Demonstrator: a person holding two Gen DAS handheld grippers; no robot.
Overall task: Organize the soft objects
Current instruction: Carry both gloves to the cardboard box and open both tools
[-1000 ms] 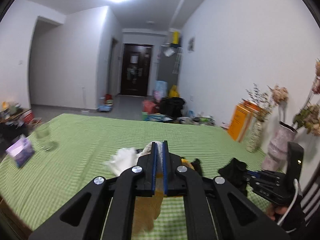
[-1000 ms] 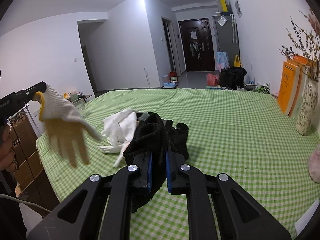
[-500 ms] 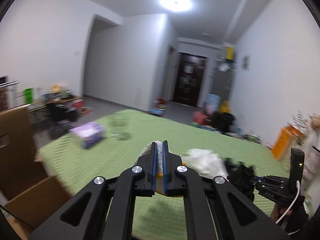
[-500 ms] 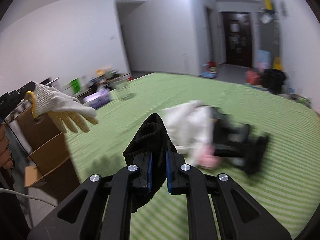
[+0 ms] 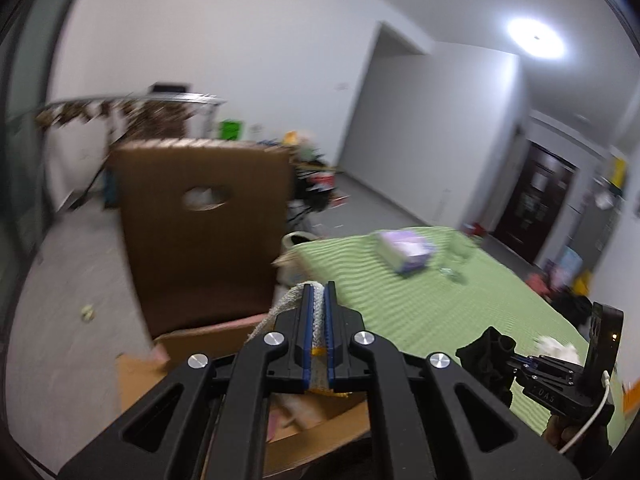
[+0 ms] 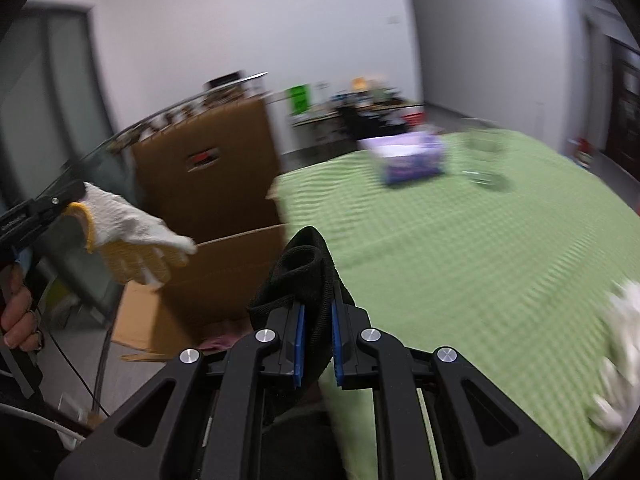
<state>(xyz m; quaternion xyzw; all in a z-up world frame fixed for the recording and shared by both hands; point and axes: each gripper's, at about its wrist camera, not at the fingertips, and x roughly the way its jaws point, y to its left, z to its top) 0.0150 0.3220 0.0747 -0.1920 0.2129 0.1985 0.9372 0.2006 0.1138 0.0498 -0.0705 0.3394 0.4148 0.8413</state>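
White knit work glove with yellow palm and cuff (image 6: 132, 236) is pinched at the cuff between the pressed-together fingers of the left gripper (image 5: 319, 308), held in the air above the open brown cardboard box (image 6: 224, 276) beside the green checked table (image 6: 460, 240). Black knit fabric piece (image 6: 304, 280) is clamped in the right gripper (image 6: 316, 312), held over the table edge near the box. Risks judged: glove released too early could be dropped on the floor or caught on the upright flap (image 5: 204, 232); the black piece could be snagged on the box rim or dropped short, since it hangs beside the opening rather than over it. Box contents: something pink (image 6: 218, 342) is seen inside, otherwise not resolvable. White soft items (image 6: 620, 348) are left on the table; frames are blurred.
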